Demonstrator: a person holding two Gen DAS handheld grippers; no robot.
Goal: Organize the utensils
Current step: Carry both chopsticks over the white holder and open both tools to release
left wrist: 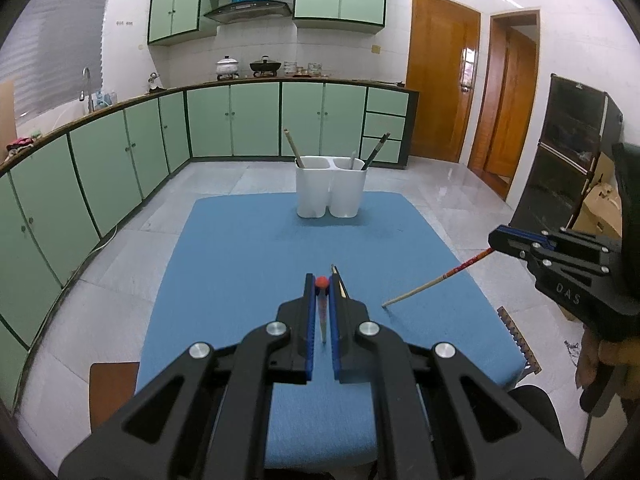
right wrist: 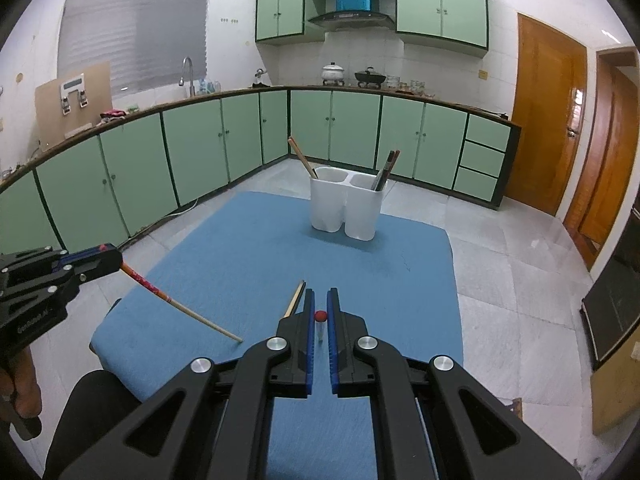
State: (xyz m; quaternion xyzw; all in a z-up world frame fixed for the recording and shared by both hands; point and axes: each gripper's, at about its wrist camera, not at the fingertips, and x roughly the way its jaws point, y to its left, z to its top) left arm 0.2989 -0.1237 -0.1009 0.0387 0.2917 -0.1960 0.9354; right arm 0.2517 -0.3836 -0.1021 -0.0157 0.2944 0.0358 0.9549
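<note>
A white two-compartment holder [left wrist: 330, 188] [right wrist: 346, 207] stands at the far side of the blue mat [left wrist: 248, 248] [right wrist: 256, 248], with chopsticks in both compartments. My left gripper [left wrist: 321, 280] is shut on a red-ended chopstick [left wrist: 322, 312], seen end on; from the right wrist view the same gripper [right wrist: 116, 258] holds the chopstick [right wrist: 180, 307] slanting down, tip on the mat. My right gripper [right wrist: 321, 296] is shut on a second red-ended chopstick [right wrist: 320, 322]; the left wrist view shows it [left wrist: 494, 240] holding that chopstick [left wrist: 436, 280], tip on the mat. A loose pair of chopsticks [left wrist: 338, 280] [right wrist: 295, 298] lies on the mat.
Green kitchen cabinets [left wrist: 240, 120] run along the back and left. Wooden doors [left wrist: 440, 80] stand at the right, a black cabinet [left wrist: 568, 152] nearer. A toothed strip [left wrist: 518, 338] lies by the mat's right edge. A brown stool [left wrist: 112, 392] sits at the lower left.
</note>
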